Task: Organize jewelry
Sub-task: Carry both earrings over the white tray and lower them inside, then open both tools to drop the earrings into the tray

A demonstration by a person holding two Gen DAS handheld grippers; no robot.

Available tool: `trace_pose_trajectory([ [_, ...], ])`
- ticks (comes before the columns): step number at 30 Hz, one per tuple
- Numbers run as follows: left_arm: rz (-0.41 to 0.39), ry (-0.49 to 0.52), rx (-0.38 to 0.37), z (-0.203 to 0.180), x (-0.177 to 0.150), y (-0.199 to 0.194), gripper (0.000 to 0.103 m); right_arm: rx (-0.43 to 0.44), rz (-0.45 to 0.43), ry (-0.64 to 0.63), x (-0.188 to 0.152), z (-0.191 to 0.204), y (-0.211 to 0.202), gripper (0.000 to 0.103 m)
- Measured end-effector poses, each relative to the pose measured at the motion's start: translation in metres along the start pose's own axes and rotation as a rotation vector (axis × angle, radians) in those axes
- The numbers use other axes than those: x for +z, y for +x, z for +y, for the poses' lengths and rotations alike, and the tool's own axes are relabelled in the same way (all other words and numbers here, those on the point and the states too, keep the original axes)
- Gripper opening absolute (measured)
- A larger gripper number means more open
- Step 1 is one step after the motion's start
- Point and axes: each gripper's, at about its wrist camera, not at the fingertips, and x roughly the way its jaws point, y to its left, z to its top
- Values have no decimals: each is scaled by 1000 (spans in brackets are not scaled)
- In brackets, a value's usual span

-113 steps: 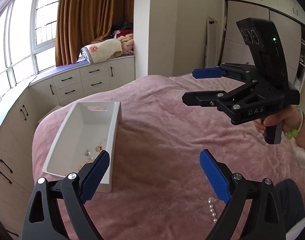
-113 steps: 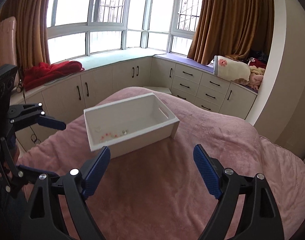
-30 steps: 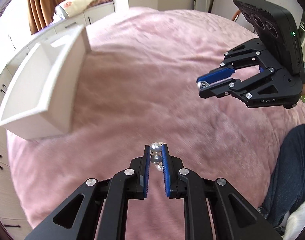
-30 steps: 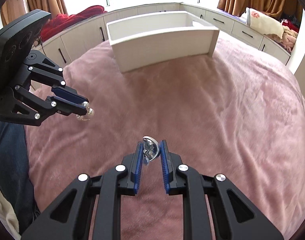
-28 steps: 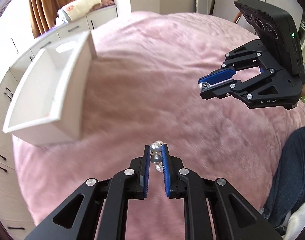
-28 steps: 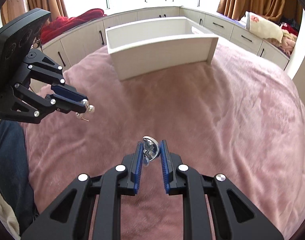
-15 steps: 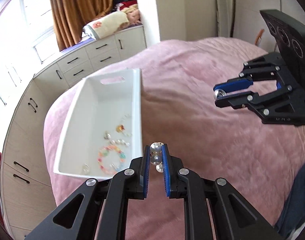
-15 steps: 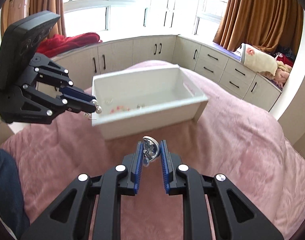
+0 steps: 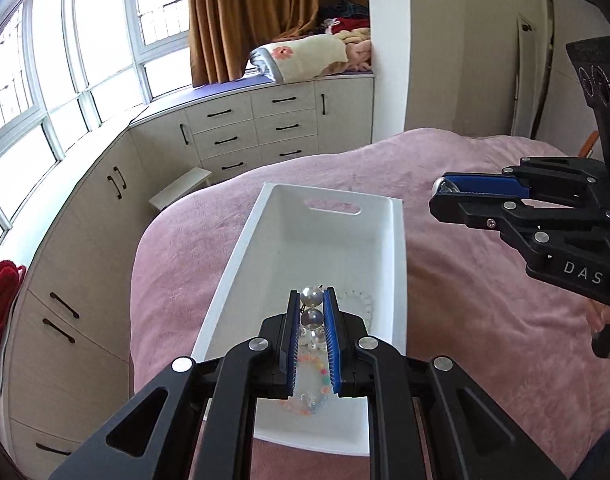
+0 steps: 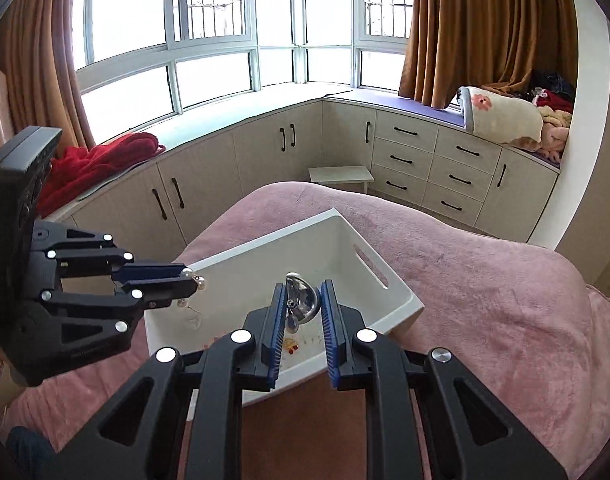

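A white rectangular box (image 9: 397,264) with slot handles sits on the pink bedspread; it also shows in the right wrist view (image 10: 389,284). My left gripper (image 9: 312,300) is shut on a short pearl strand (image 9: 311,307) and hangs over the box; it also shows in the right wrist view (image 10: 191,280). My right gripper (image 10: 303,300) is shut on a silver earring (image 10: 301,300) over the box's near end; it also shows in the left wrist view (image 9: 445,192). A pastel bead bracelet (image 9: 309,394) and a white bead bracelet (image 9: 359,304) lie in the box.
The pink bedspread (image 10: 485,300) surrounds the box. Cream cabinets (image 9: 241,136) under windows line the far walls. A small white stool (image 10: 341,176) stands past the bed's end. A red cloth (image 10: 101,164) lies on the window seat.
Both grippers closed on jewelry from the bed, then rose and moved over the white box. In the last half second the box has come closer beneath both.
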Motion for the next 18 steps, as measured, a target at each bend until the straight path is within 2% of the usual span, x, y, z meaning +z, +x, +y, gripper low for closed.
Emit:
trace_pose_trajectory([
  [7, 46, -59, 91, 16, -6, 37, 17, -20, 74, 23, 12, 6, 51, 18],
  [12, 85, -148, 90, 33, -14, 57, 17, -21, 136, 78, 8, 1, 82, 19],
  [18, 111, -159, 94, 36, -22, 69, 17, -17, 203, 110, -7, 2, 106, 19],
])
